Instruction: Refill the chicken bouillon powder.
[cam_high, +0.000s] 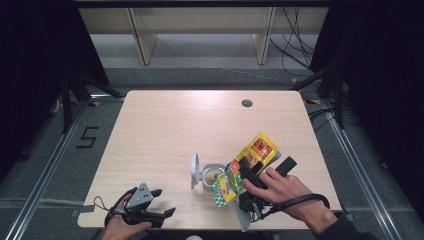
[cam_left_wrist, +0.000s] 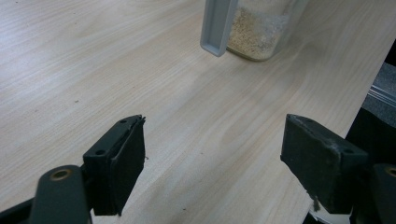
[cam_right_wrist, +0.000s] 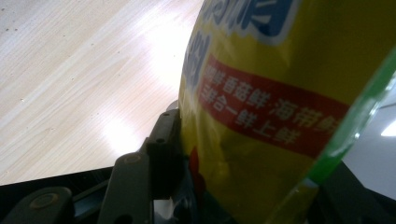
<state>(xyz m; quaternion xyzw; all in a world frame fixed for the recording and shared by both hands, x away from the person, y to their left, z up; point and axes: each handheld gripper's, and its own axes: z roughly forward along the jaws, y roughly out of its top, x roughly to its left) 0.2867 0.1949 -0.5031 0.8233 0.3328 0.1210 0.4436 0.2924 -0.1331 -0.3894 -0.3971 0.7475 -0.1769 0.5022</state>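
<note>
One soft, light, crinkly seasoning packet sits clamped mid-body in the right tool, tilted over the open jar on the worktop, best gripped firmly there, while the left tool gapes empty.

far tabletop bare, jar and pouch crowding near edge

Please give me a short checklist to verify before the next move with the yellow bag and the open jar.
1. Right gripper pinches the yellow bag: ok.
2. Bag's lower end is tilted over the jar mouth: ok.
3. Jar lid is flipped open: ok.
4. Jar stands upright on the table, with powder inside: ok.
5. Left gripper steadies the jar: not ok, it is open, apart from the jar.
6. Bag's end is cut open: cannot tell.
</note>
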